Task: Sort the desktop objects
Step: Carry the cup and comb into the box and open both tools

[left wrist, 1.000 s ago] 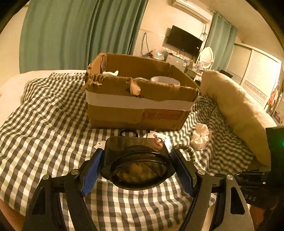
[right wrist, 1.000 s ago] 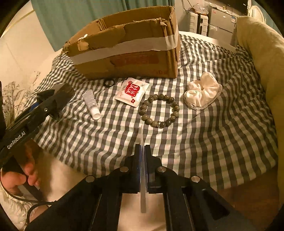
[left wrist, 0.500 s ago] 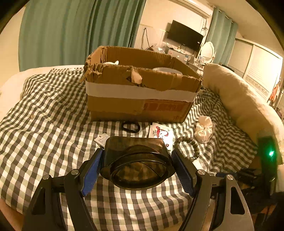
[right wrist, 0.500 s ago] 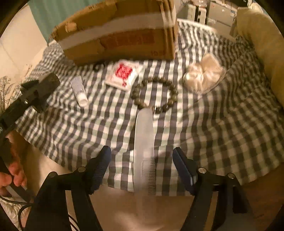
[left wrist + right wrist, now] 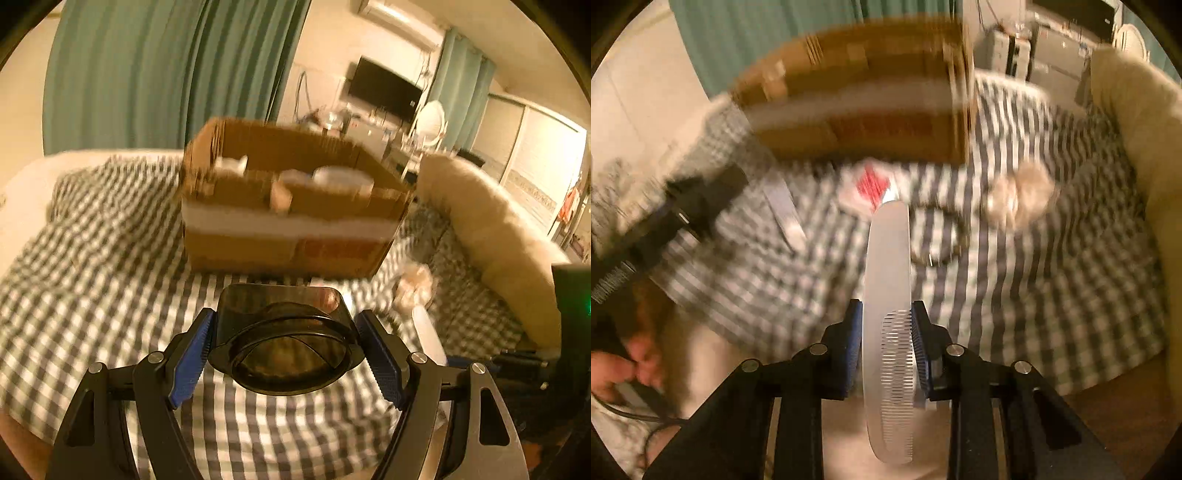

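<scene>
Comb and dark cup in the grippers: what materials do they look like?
Comb: likely frosted translucent plastic; pale, matte, with fine moulded teeth. The right gripper is clamped on it.
Dark cup: probably smoky tinted plastic, possibly glass; glossy, with reflections on the rim. It sits between the left gripper pads.

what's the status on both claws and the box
Left claw shut on dark cup. Right claw shut on white comb. Cardboard box ahead, open-topped. Nothing blocking; frames blurred.
</scene>
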